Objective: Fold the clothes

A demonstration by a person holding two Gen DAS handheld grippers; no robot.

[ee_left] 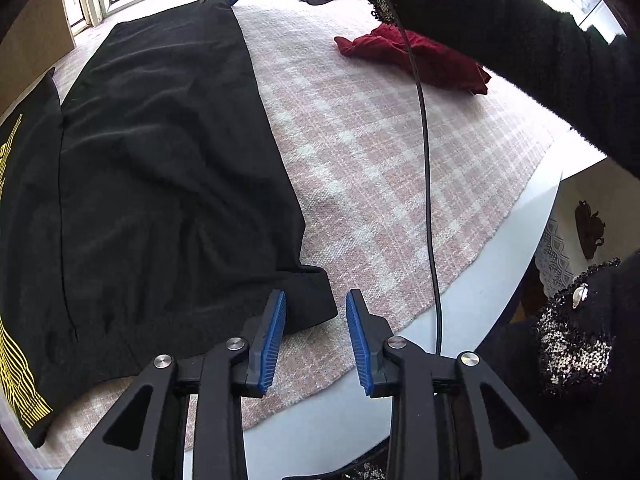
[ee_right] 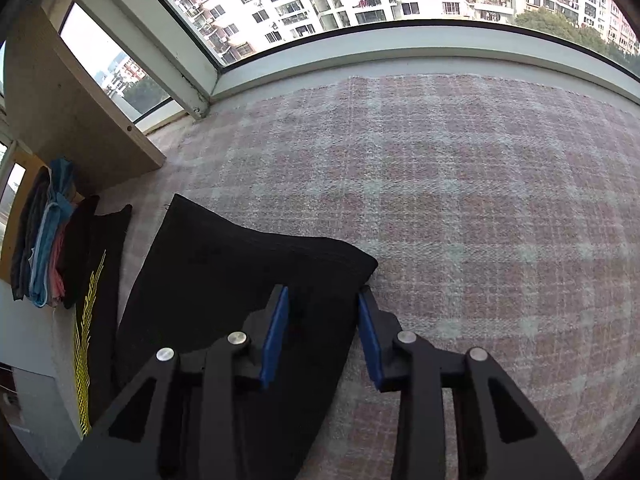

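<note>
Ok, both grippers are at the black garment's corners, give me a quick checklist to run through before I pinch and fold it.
1. Left gripper open: ok, blue pads apart.
2. Right gripper open: ok, pads apart.
3. Black garment corner between the left gripper's pads: cannot tell; the near corner lies ahead of the left-hand pad, and whether it is inside the gap is unclear.
4. Far corner at the right gripper: ok, the garment's edge lies between its pads.
5. Garment spread flat on the plaid cloth: ok, only shallow wrinkles.
6. Fold path clear: not ok, a black cable hangs over the cloth; the red garment lies well aside.
</note>
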